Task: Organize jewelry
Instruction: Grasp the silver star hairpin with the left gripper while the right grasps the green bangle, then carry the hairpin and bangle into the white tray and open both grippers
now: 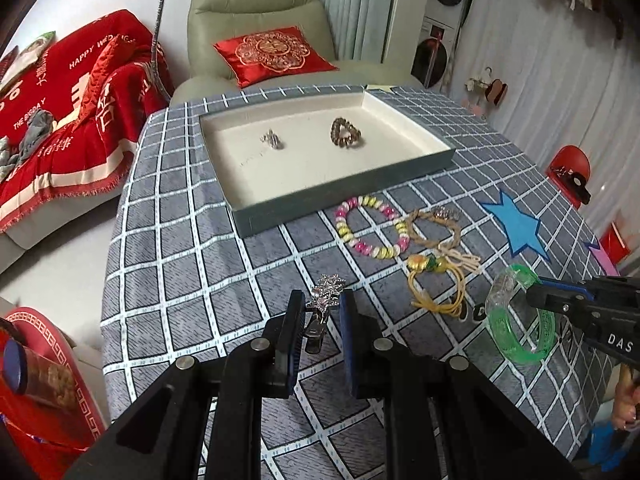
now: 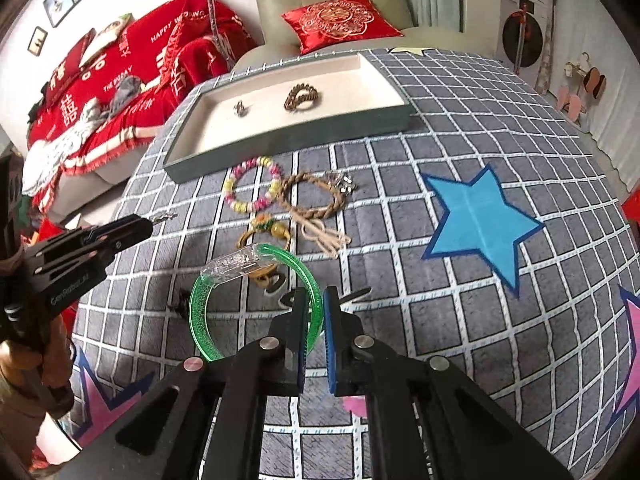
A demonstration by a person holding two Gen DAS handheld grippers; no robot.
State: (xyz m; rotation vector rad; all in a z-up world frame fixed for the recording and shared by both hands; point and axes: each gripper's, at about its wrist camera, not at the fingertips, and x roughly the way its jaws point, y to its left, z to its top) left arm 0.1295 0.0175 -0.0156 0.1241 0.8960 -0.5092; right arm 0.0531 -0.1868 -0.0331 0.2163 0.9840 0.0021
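My left gripper (image 1: 322,308) is shut on a silver rhinestone star hair clip (image 1: 326,294), held just above the checked tablecloth. My right gripper (image 2: 316,308) is shut on the rim of a green glitter bangle (image 2: 200,312), which stands tilted off the cloth; the bangle also shows in the left wrist view (image 1: 516,320). A shallow white-lined tray (image 1: 404,120) at the table's far side holds a small silver piece (image 1: 273,139) and a brown bead bracelet (image 1: 345,133). In front of the tray lie a pink-and-yellow bead bracelet (image 1: 372,226), a braided rope bracelet (image 1: 436,228) and a yellow cord bracelet (image 1: 436,280).
A blue paper star (image 2: 478,220) is stuck on the cloth right of the bracelets, with pink stars (image 2: 632,344) near the table's front corners. A green armchair with a red cushion (image 1: 276,54) stands behind the table. A red-covered sofa (image 1: 64,112) is to the left.
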